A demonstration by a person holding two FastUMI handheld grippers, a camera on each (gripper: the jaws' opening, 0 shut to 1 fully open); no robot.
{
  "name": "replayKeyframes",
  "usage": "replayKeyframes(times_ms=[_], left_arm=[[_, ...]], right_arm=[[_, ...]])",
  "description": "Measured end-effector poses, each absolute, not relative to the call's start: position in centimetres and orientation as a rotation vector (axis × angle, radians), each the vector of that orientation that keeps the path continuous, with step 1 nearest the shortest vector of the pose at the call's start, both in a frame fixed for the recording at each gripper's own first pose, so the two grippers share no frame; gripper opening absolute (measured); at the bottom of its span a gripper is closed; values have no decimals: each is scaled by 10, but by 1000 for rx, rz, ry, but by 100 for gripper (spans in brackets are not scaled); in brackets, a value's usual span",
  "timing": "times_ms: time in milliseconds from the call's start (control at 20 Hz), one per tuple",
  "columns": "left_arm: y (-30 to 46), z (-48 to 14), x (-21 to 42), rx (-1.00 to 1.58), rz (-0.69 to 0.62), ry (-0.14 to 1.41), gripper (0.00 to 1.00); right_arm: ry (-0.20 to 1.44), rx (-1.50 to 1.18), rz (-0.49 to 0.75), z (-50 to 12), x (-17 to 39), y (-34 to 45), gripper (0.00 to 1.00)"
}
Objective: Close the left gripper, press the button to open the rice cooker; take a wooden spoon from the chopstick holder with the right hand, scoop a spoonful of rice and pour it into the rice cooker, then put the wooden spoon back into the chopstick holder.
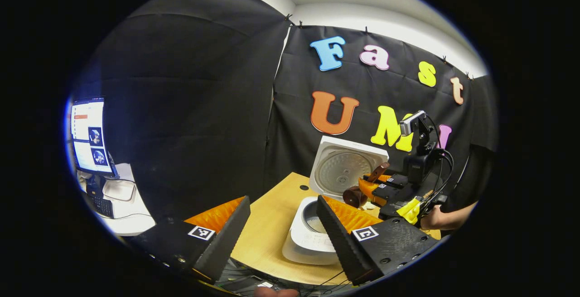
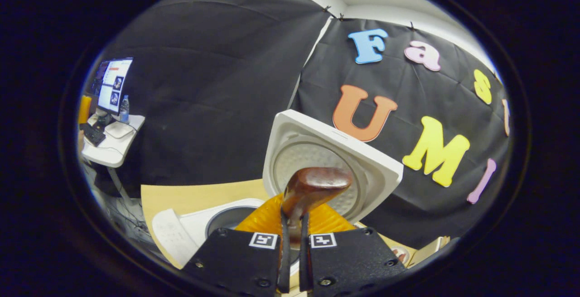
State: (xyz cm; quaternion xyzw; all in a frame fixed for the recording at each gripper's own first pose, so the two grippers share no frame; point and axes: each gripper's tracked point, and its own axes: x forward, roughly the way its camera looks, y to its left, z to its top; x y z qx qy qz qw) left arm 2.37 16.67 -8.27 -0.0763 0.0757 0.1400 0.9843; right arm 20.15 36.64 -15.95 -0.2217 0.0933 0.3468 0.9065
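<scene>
Right gripper (image 2: 290, 247): fingers drawn almost together, a narrow slot between them, both pressing on the handle of the wooden spoon (image 2: 312, 187); the spoon's bowl stands up beyond the fingertips, dark brown and glossy, seen from its back, so whether it carries rice cannot be told. In the left gripper view the same right gripper (image 1: 368, 188) hangs over the far right of the table, spoon (image 1: 360, 190) tilted with its bowl lowest and nearest the cooker, a hand (image 1: 442, 219) behind it on the grip. Left gripper (image 1: 283, 217): fingers spread wide, nothing between them, touching nothing; it hovers above the near edge of the table with the cooker seen through the gap. Rice cooker (image 1: 308, 238): white, lid (image 1: 346, 168) swung up and back (ribbed metal inner plate facing forward), inner pot open to view; in the right gripper view the raised lid (image 2: 331, 165) stands just behind the spoon bowl and the cooker body (image 2: 199, 224) lies below and to the left. Table (image 1: 267, 224): pale wood, cooker resting on it. Surroundings: a side desk with a lit monitor (image 1: 90, 136) and keyboard at the far left, a small bottle (image 2: 124, 107) beside the monitor in the right gripper view.
</scene>
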Motion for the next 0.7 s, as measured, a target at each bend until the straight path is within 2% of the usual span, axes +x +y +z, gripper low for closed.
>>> replayKeyframes(times_ms=[300, 700], left_arm=[[170, -80, 23, -141, 250, 146, 95], [156, -71, 38, -95, 178, 152, 95]], right_arm=[[260, -316, 686, -147, 203, 360, 13], [398, 47, 637, -124, 202, 319, 13]])
